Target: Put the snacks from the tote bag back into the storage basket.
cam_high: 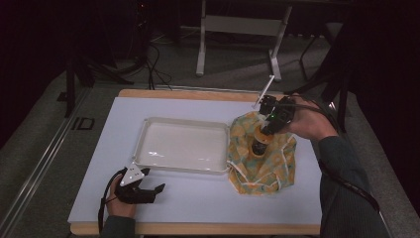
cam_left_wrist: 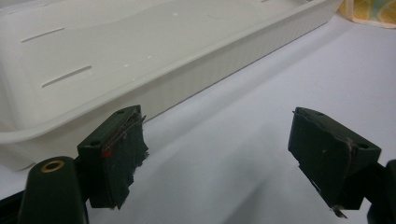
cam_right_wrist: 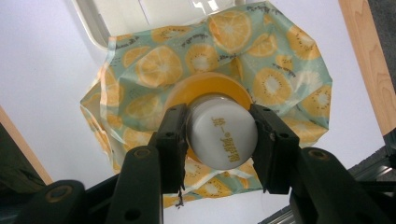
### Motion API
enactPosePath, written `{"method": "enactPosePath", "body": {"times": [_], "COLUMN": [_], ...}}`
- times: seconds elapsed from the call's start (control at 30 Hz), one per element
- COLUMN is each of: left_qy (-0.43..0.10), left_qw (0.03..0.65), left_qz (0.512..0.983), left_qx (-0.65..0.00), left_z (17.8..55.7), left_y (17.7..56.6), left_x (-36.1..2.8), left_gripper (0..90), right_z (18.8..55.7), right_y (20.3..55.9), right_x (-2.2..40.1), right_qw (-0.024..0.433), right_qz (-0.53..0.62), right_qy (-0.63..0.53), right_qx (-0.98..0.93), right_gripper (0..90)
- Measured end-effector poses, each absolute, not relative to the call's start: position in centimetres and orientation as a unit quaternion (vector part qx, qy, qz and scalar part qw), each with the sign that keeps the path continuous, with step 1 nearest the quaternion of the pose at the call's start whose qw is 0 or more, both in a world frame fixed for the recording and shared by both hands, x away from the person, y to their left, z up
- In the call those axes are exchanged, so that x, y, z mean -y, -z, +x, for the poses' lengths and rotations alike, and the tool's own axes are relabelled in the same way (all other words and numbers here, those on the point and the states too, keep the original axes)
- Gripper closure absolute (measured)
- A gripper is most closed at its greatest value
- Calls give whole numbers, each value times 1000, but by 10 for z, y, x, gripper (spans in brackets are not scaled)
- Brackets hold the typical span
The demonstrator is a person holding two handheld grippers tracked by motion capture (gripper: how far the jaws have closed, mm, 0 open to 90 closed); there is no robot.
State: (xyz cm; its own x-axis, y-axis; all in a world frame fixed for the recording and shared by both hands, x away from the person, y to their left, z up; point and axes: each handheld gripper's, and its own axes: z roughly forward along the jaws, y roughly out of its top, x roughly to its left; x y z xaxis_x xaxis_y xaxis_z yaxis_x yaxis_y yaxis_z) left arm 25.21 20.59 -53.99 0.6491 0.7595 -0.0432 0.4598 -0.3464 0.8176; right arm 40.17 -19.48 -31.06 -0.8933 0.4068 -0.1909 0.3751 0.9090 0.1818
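nearest me, my left gripper (cam_high: pixel 157 189) rests low on the white tabletop (cam_high: pixel 198 198), jaws spread wide with nothing between them, pointing toward the near wall of the white plastic tray (cam_high: pixel 143 148). in the left gripper view the tray's ribbed side sits just beyond the pads, apart from them, and its slotted floor looks bare.

further out and to the right, my right gripper (cam_right_wrist: pixel 219 140) has its jaws pinched on the white cap (cam_right_wrist: pixel 223 136) of a small bottle (cam_high: pixel 258 144), one pad on each side. the cap carries printed gold characters i can't read. below it is a wide yellow-orange collar (cam_right_wrist: pixel 187 91), and the bottle stands in the middle of a fruit-print cloth (cam_high: pixel 262 163), orange and kiwi slices on pale green, which lies crumpled just beside the tray's right end, one edge touching or overlapping its rim.

my worry: the cap is smooth and round, and i'm holding it only by the sides, so the bottle could twist or slip if i lift fast. i can't tell whether the cloth is caught round its base; if it is, it may drag up and snag the tray rim. the cap might also turn loose instead of carrying the bottle.
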Motion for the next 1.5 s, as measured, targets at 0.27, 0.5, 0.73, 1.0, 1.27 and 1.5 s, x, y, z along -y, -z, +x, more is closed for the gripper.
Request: {"method": "enactPosePath", "body": {"times": [0.27, 0.5, 0.73, 1.0, 1.27, 1.5], "left_qy": [-175, -173, -172, -173, -172, -171], "left_qw": [427, 428, 427, 427, 428, 428], "left_qz": [801, 801, 802, 802, 801, 802], "left_qx": [-381, -381, -380, -380, -381, -381], "left_z": [252, 252, 252, 252, 252, 253], "left_y": [540, 540, 540, 540, 540, 540], "left_x": [-206, -206, -206, -206, -206, -206], "left_gripper": [188, 188, 188, 188, 187, 187], "right_z": [405, 405, 405, 404, 404, 403], "right_y": [304, 295, 287, 283, 281, 281], "right_x": [195, 192, 187, 182, 175, 172], "right_qw": [118, 124, 126, 134, 129, 128], "right_qz": [206, 206, 199, 192, 189, 185], "right_qy": [-71, -79, -88, -92, -98, -102], "right_qx": [-969, -967, -968, -968, -969, -969], "right_gripper": [589, 589, 590, 589, 589, 589]}}
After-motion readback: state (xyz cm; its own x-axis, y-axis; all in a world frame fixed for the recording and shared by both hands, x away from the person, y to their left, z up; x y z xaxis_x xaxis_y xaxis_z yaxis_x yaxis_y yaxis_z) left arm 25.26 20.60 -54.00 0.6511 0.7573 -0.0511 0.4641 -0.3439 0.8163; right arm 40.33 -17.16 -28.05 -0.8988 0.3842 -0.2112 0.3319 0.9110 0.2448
